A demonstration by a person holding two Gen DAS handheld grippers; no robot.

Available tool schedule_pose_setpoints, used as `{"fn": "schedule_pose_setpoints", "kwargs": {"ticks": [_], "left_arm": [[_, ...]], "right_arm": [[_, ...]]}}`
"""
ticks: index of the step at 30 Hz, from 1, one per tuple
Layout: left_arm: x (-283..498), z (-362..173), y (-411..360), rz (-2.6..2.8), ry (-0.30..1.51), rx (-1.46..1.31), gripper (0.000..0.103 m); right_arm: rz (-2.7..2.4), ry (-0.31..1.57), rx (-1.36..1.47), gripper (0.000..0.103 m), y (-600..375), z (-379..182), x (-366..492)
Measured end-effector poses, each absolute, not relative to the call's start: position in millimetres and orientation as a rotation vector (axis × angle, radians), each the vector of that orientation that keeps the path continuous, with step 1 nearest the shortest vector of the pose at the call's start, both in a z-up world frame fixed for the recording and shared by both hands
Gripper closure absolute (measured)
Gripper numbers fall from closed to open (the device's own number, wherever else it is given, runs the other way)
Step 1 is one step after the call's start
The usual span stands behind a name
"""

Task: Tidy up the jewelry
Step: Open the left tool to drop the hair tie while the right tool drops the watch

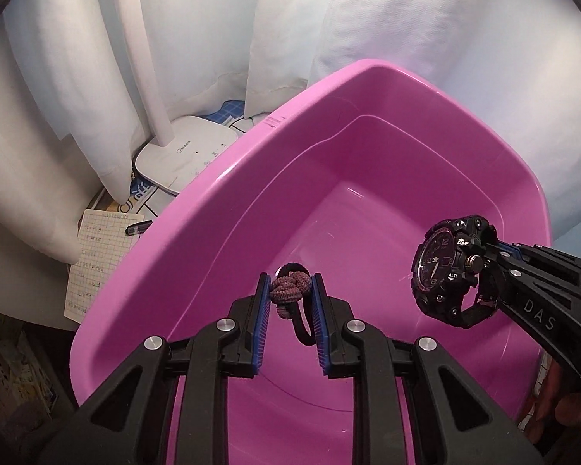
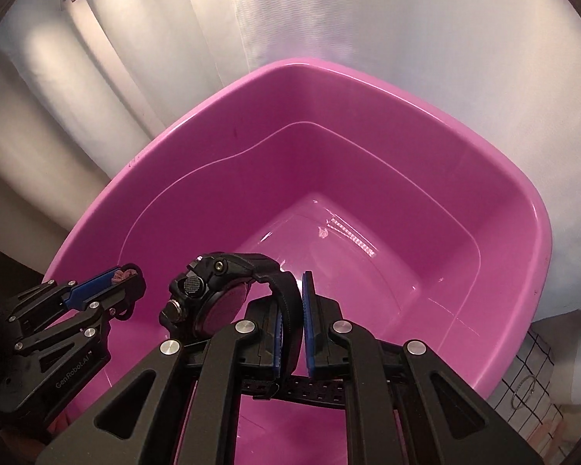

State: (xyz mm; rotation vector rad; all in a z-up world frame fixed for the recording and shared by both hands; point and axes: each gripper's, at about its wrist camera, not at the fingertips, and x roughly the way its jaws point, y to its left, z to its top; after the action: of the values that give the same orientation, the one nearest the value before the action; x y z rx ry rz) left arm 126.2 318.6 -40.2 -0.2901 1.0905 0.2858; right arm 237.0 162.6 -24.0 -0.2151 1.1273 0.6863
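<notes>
A pink plastic tub (image 1: 220,193) fills both views (image 2: 503,209); its inside is bare. My left gripper (image 1: 290,290) is shut on a knotted maroon and black hair tie (image 1: 288,290) and holds it over the tub's near side. It also shows in the right wrist view (image 2: 126,273) at the left. My right gripper (image 2: 290,286) is shut on the strap of a chunky black wristwatch (image 2: 209,290), held above the tub. In the left wrist view the watch (image 1: 445,267) hangs at the right with its face showing.
White curtains (image 1: 445,58) hang behind the tub. A white lamp base (image 1: 182,155), a gridded note (image 1: 97,259) and a pen (image 1: 137,228) lie to the tub's left. A thin bracelet (image 2: 525,391) lies on a checked cloth at the right.
</notes>
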Motion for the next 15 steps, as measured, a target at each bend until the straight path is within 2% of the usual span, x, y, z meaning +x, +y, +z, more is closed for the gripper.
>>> {"fn": "schedule_pose_setpoints", "kwargs": {"ticks": [4, 7, 9, 10, 11, 12, 13, 14, 15], "left_arm": [[134, -53, 321, 0.269, 1.182, -0.311, 0.080], [136, -59, 325, 0.268, 1.218, -0.328, 0.074], [136, -61, 326, 0.269, 1.234, -0.338, 0.074], [136, -62, 327, 0.273, 1.242, -0.343, 0.068], [136, -63, 328, 0.273, 1.249, -0.346, 0.063], [136, -64, 329, 0.271, 1.252, -0.351, 0.052], [136, -63, 330, 0.272, 1.249, -0.354, 0.039], [135, -61, 330, 0.264, 1.238, -0.364, 0.039], [135, -60, 329, 0.266, 1.236, -0.355, 0.037]], "right_arm": [[0.660, 1.199, -0.259, 0.094, 171, -40, 241], [0.638, 1.231, -0.276, 0.094, 173, -47, 243], [0.631, 1.230, -0.276, 0.091, 172, -46, 246], [0.629, 1.235, -0.277, 0.080, 172, -46, 246], [0.618, 1.245, -0.288, 0.075, 173, -47, 246], [0.610, 1.251, -0.301, 0.074, 174, -49, 246], [0.607, 1.239, -0.303, 0.066, 173, -48, 245], [0.607, 1.228, -0.297, 0.057, 172, -45, 245], [0.607, 1.218, -0.290, 0.053, 172, -44, 245]]}}
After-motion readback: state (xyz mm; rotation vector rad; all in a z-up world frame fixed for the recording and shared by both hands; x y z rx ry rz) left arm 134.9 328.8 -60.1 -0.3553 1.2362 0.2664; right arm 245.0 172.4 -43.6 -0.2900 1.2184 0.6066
